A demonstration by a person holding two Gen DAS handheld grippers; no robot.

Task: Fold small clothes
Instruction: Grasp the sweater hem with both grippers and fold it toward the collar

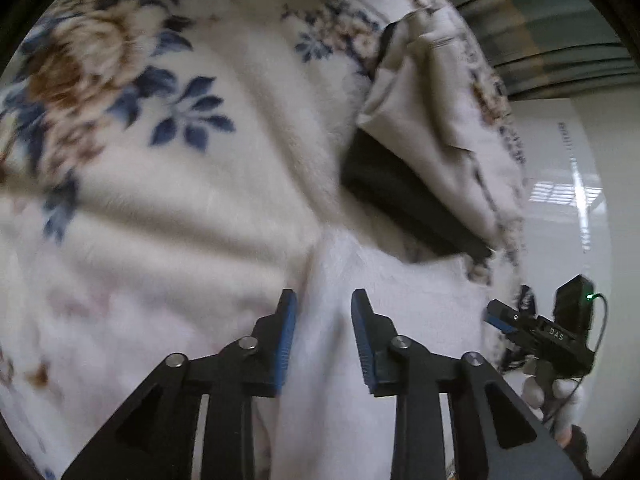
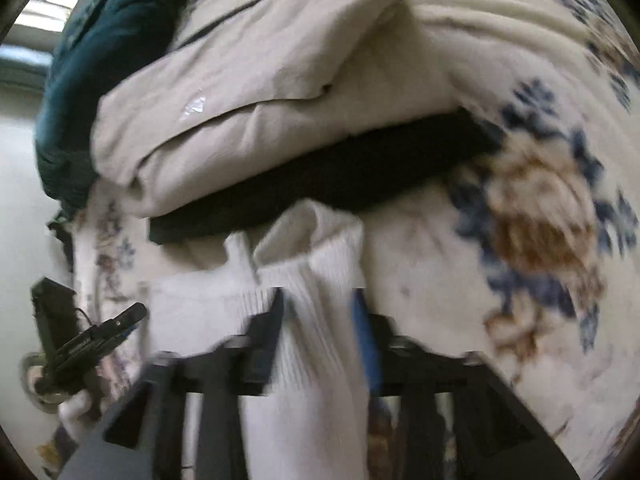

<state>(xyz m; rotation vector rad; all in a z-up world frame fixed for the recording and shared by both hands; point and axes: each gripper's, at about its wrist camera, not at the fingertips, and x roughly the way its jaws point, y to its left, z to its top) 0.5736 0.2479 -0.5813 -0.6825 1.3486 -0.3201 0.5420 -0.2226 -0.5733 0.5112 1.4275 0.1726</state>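
A white ribbed garment point(image 2: 312, 320), soft, light and limp, lies on a floral fleece blanket point(image 1: 160, 152), just in front of a stack of folded clothes: a beige piece point(image 2: 240, 100) on top of a black one point(image 2: 328, 184). The right tool point(image 2: 318, 320) has ribbed cloth between its narrowly parted fingers; blur hides whether it grips. The left tool point(image 1: 324, 328) likewise straddles a white fold, grip unclear. An edge or corner looks the best hold. No containers show.
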